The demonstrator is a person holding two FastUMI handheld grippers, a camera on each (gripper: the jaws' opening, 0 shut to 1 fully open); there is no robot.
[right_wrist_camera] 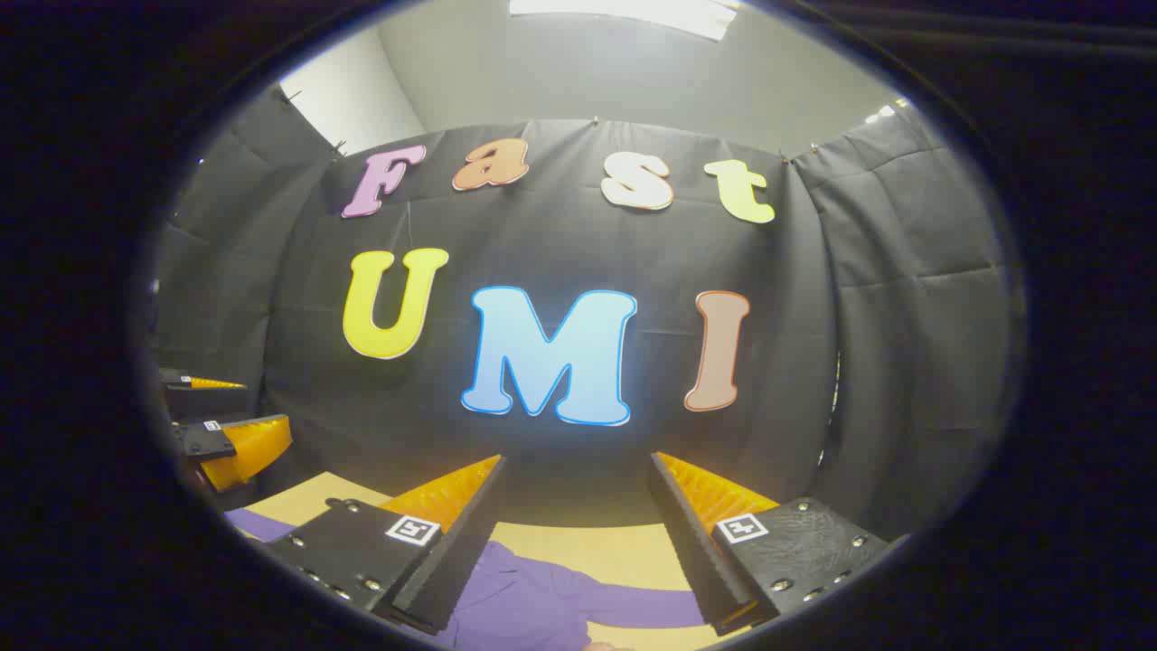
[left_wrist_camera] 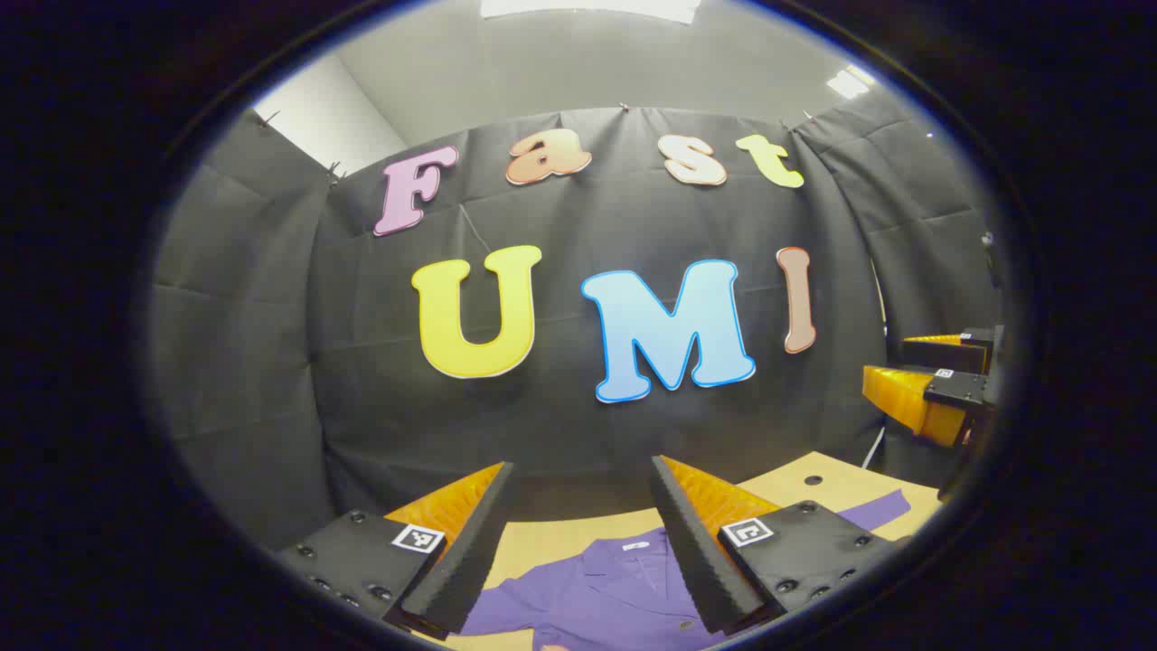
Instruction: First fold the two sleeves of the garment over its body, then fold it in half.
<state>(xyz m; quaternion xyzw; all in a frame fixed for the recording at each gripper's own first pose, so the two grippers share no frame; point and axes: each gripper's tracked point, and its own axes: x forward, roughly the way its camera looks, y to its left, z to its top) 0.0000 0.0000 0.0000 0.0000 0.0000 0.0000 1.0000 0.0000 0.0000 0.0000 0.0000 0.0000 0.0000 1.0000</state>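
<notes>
A purple garment (left_wrist_camera: pixel 615 592) lies flat on a tan table (left_wrist_camera: pixel 560 538), collar toward the back wall. One sleeve (left_wrist_camera: pixel 877 511) stretches out to the right. My left gripper (left_wrist_camera: pixel 578 475) hovers above the collar area, open, nothing between its fingers. In the right gripper view the purple garment (right_wrist_camera: pixel 542 597) lies below, a sleeve (right_wrist_camera: pixel 633 604) running right across the table (right_wrist_camera: pixel 587 542). My right gripper (right_wrist_camera: pixel 574 466) is open and empty above it. The right gripper (left_wrist_camera: pixel 931 375) also shows at the right edge of the left gripper view; the left gripper (right_wrist_camera: pixel 221 420) shows at the left edge of the right gripper view.
The black cloth wall stands close behind the table's far edge. A small round hole (left_wrist_camera: pixel 813 479) is in the table top near the back right.
</notes>
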